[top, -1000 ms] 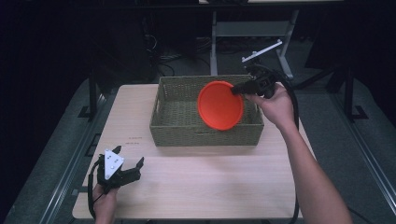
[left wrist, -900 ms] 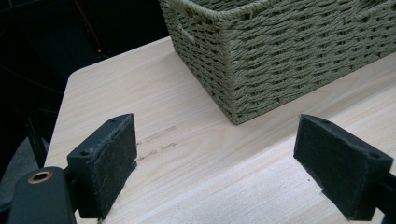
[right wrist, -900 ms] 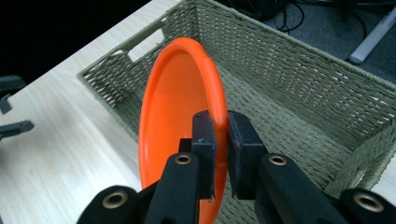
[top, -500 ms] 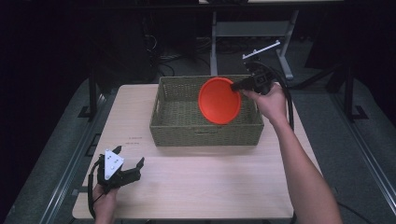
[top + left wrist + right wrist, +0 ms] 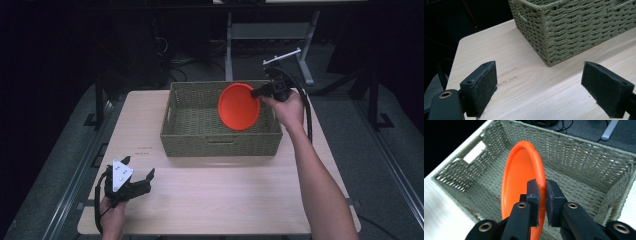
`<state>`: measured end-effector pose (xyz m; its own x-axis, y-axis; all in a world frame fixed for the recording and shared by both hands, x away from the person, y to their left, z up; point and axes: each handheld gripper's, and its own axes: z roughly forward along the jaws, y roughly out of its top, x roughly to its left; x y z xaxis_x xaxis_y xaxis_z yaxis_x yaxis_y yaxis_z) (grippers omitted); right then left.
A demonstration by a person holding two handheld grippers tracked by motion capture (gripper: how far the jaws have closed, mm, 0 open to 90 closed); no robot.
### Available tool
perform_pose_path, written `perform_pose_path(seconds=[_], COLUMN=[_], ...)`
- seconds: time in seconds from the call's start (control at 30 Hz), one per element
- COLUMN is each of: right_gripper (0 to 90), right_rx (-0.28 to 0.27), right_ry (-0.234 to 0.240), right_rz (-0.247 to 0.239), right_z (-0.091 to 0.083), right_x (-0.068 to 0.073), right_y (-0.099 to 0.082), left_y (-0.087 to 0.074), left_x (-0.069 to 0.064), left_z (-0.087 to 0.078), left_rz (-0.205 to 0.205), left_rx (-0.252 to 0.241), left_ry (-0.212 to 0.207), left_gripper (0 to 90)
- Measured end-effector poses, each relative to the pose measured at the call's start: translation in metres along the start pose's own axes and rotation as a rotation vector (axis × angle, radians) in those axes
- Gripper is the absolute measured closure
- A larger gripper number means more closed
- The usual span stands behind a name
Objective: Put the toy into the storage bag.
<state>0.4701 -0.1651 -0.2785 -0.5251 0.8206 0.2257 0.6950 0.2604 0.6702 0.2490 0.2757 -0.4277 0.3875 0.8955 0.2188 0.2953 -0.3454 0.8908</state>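
Orange plate (image 5: 521,177) on edge inside woven basket (image 5: 584,157), walls all round.

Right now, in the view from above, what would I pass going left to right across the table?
Left gripper with open fingers near the table's front left corner → woven basket → orange plate held on edge over the basket → right gripper clamped on its rim.

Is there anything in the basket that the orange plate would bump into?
Nothing visible. The right gripper pinches the orange plate by its rim, on edge above the woven basket. The basket floor showing under the plate looks bare.
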Motion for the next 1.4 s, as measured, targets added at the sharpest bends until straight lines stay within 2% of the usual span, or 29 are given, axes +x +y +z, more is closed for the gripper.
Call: perform_pose_path(seconds=[0.13,0.37,0.6,0.83,0.97,1.07,1.17,1.23,1.4], right_gripper=[81.9,81.9,81.8,81.8,81.6,81.5,81.4,81.0,80.6], right_rx=[0.003,0.015,0.069,0.102,0.125,0.147,0.173,0.160,0.166], right_ry=[0.009,0.003,-0.017,-0.004,-0.006,-0.008,-0.023,-0.009,-0.002], right_rz=[0.026,0.023,0.031,0.048,0.031,0.032,0.024,0.038,0.053], right_z=[0.007,0.018,0.043,0.060,0.069,0.072,0.077,0.076,0.076], right_x=[-0.004,0.000,-0.003,-0.003,-0.003,-0.003,-0.003,-0.004,-0.007], right_y=[-0.003,-0.005,-0.015,-0.020,-0.023,-0.025,-0.027,-0.028,-0.031], left_y=[0.000,0.000,0.000,0.000,0.000,0.000,0.000,0.000,0.000], left_x=[0.001,0.001,0.001,0.002,0.002,0.001,0.001,0.001,0.002], left_z=[0.000,-0.001,-0.001,0.000,0.000,0.000,0.000,-0.001,0.000], left_rz=[-0.003,-0.005,0.001,-0.011,-0.010,-0.021,-0.015,-0.013,-0.020], left_rx=[0.001,-0.001,0.006,0.012,0.011,0.003,0.007,0.005,0.015], left_ry=[0.003,0.003,0.005,0.007,0.008,0.007,0.005,0.004,0.007], left_gripper=[12.8,12.8,12.8,12.8,12.8,12.8,12.8,12.8,12.8])
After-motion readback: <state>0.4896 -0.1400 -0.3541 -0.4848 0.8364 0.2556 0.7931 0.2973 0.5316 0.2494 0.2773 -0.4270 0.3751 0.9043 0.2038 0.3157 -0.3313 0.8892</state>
